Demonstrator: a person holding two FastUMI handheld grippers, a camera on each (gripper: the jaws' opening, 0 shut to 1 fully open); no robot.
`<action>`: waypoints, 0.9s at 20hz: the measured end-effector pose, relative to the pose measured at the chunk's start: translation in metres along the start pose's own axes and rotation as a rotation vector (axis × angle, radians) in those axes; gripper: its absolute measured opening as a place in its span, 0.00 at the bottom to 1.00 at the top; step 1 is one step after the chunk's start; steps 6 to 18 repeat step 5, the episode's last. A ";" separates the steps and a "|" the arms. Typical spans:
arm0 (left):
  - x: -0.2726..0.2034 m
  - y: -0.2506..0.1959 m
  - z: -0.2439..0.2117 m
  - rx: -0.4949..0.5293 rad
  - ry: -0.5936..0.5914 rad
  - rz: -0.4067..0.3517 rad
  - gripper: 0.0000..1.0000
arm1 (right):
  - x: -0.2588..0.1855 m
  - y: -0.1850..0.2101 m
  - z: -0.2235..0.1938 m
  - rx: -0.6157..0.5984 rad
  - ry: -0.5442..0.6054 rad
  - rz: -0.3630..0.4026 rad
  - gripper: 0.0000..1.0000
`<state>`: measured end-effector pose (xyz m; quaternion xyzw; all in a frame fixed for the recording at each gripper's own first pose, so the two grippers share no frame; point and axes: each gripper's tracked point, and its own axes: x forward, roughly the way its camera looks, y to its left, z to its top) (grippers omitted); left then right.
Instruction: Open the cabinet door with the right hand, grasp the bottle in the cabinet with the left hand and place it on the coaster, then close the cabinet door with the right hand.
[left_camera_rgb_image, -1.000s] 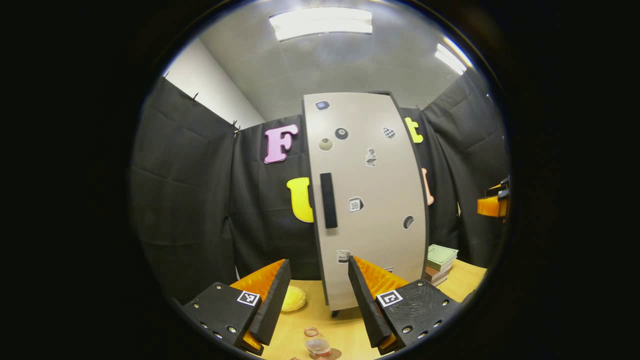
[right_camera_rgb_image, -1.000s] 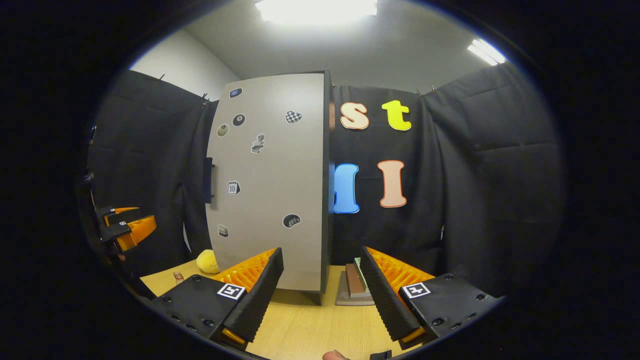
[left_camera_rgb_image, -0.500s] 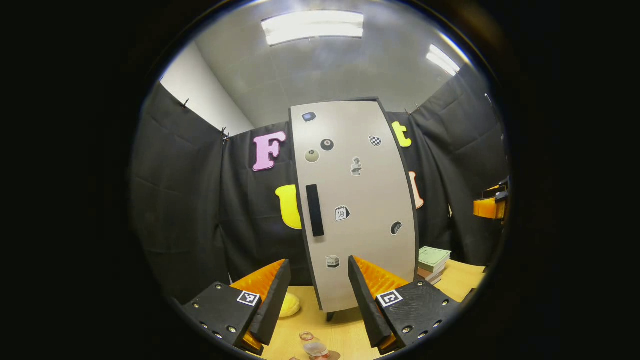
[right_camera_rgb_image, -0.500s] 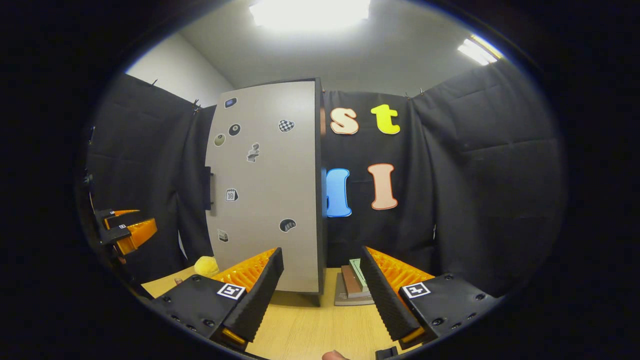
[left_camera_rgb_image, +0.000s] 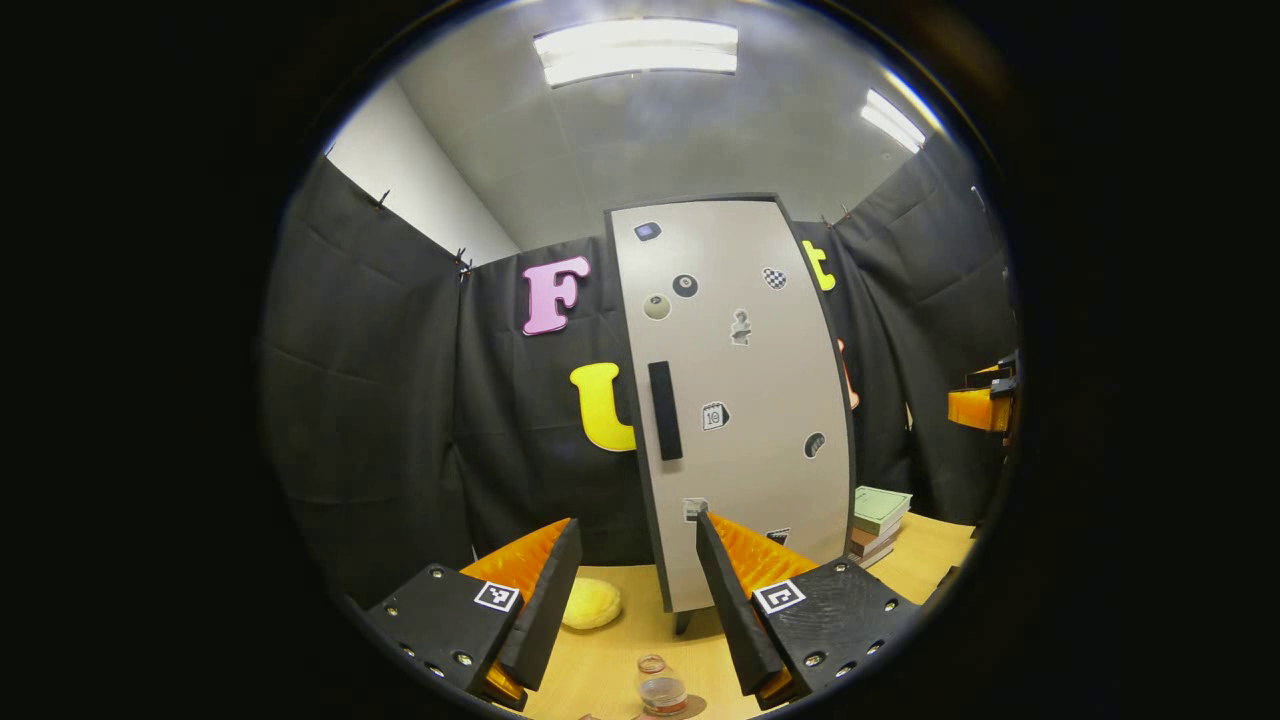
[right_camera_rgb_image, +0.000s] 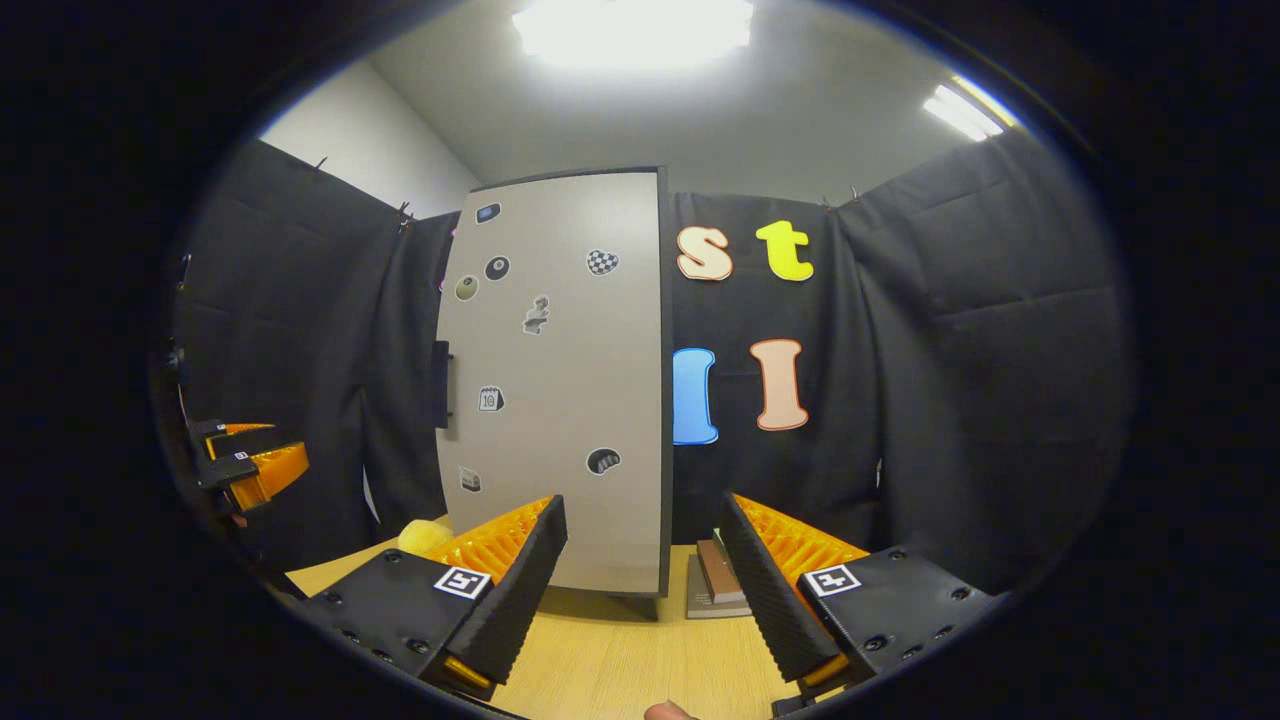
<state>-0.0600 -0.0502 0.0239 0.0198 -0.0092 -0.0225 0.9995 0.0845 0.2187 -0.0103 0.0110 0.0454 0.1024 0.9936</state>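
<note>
Standing Clear: Bottle on the Coaster, Cabinet Door Shut

Hovering above the wooden table (left_camera_rgb_image: 610, 670), the left gripper (left_camera_rgb_image: 632, 610) holds its tongs wide apart with nothing between them. The small glass bottle (left_camera_rgb_image: 661, 688) stands upright at 6 o'clock in the left gripper view, below the gap between the fingers and touching neither. It appears to rest on the coaster (left_camera_rgb_image: 688, 708), whose edge shows just at its base.

The right gripper (right_camera_rgb_image: 640, 585) also has its tongs wide and empty, aimed at the cabinet's hinge side. The grey cabinet door (left_camera_rgb_image: 745, 400) looks fully shut, its dark vertical handle (left_camera_rgb_image: 664, 411) at about 12 o'clock from the left gripper.

By these signs the task seems essentially finished. The bottle looks light, rigid, smooth and breakable, with a little liquid inside. Any further hold would best be taken across its straight body below the neck, squeezed gently so it neither slips nor tips. The handle is a stiff bar, suited to a pinch across its width.

A yellow sponge (left_camera_rgb_image: 590, 604) lies at 10 o'clock from the bottle, and a stack of books (left_camera_rgb_image: 878, 522) sits beside the cabinet at 2 o'clock.
</note>
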 end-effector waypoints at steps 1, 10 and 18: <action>-0.001 0.002 0.001 -0.004 0.000 0.002 0.67 | 0.000 0.001 0.001 -0.002 -0.001 -0.002 0.98; -0.002 0.010 0.001 -0.003 -0.006 0.002 0.67 | -0.004 0.000 0.005 -0.002 -0.006 -0.015 0.98; -0.002 0.010 0.001 -0.003 -0.006 0.002 0.67 | -0.004 0.000 0.005 -0.002 -0.006 -0.015 0.98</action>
